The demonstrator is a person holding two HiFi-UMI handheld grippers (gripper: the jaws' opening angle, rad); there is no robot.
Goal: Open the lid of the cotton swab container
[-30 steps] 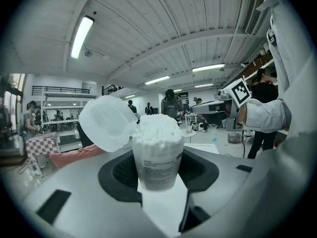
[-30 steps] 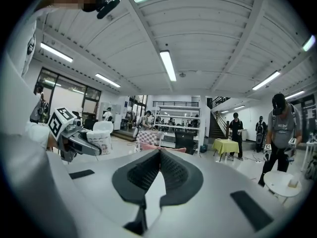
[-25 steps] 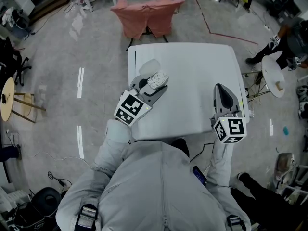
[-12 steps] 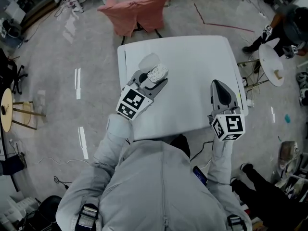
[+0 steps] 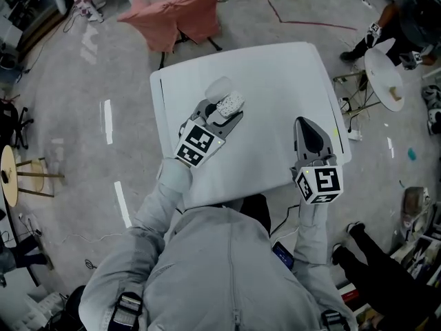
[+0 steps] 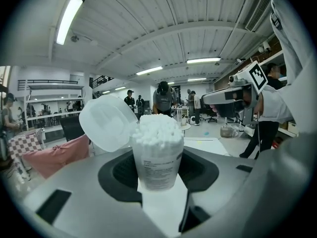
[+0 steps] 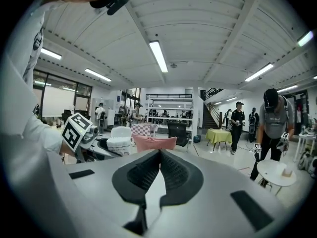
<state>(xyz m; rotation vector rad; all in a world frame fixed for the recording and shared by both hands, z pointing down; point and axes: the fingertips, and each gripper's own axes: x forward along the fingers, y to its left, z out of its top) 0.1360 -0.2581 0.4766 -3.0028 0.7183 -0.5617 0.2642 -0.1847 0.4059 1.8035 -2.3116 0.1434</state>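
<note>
the head view looks steeply down onto the white table (image 5: 275,81). both gripper views sit low behind their jaws, facing nearly level; all three share the pink cloth (image 5: 176,16).

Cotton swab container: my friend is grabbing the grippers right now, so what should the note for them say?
Left gripper: closed on the cotton swab container, holding it upright over the left part of the white table.
Right gripper: jaws together, nothing in them, above the table's right side near the front edge.
Done: the lid is flipped open and hangs off the container's left side; the cotton swabs show at the top.
Left: the opening looks finished. Probably just set the container down and let go.
</note>
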